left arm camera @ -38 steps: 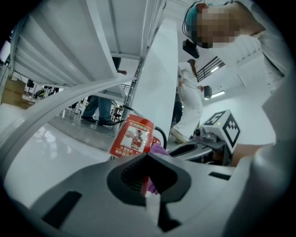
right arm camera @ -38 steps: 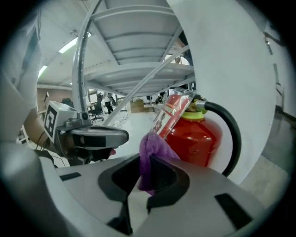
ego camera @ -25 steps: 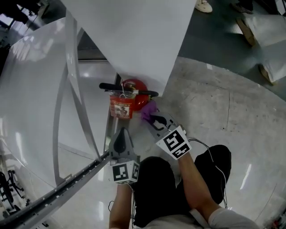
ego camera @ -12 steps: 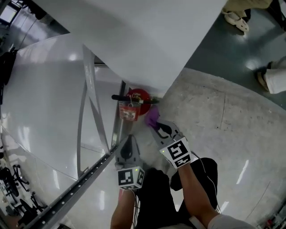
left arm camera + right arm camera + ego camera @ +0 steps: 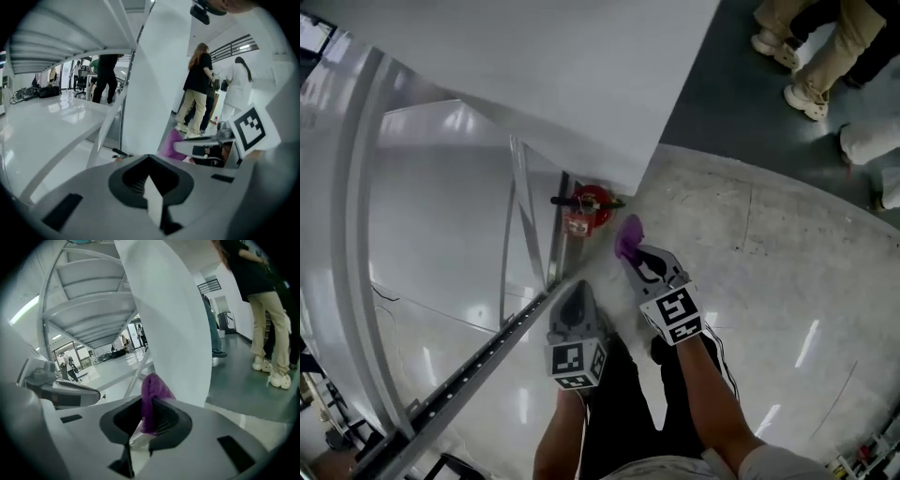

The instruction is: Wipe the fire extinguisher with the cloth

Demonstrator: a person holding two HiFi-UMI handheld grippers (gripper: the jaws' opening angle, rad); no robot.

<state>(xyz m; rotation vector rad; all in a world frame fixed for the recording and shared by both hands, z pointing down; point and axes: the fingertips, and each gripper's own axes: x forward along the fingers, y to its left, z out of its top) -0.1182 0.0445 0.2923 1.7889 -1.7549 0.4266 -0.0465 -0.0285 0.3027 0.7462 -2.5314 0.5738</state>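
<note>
Polished grey floor [image 5: 787,281] all round, with a big white panel [image 5: 581,84] slanting overhead and a white metal frame [image 5: 525,234] on the left. A couple of people's legs [image 5: 811,42] show at the far edge.

So the red fire extinguisher [image 5: 586,208] stands upright on the floor, tucked right at the foot of that white panel, with its black handle sticking out to both sides. The right gripper [image 5: 630,253] has its jaws clamped on the purple cloth [image 5: 628,236]; in the right gripper view the cloth [image 5: 152,399] bunches up out of the jaws. It's held near the extinguisher, just off to its right, and looks clear of it. The left gripper [image 5: 575,291] hangs lower and further back, well apart from the extinguisher, with its jaws together and nothing in them.
</note>
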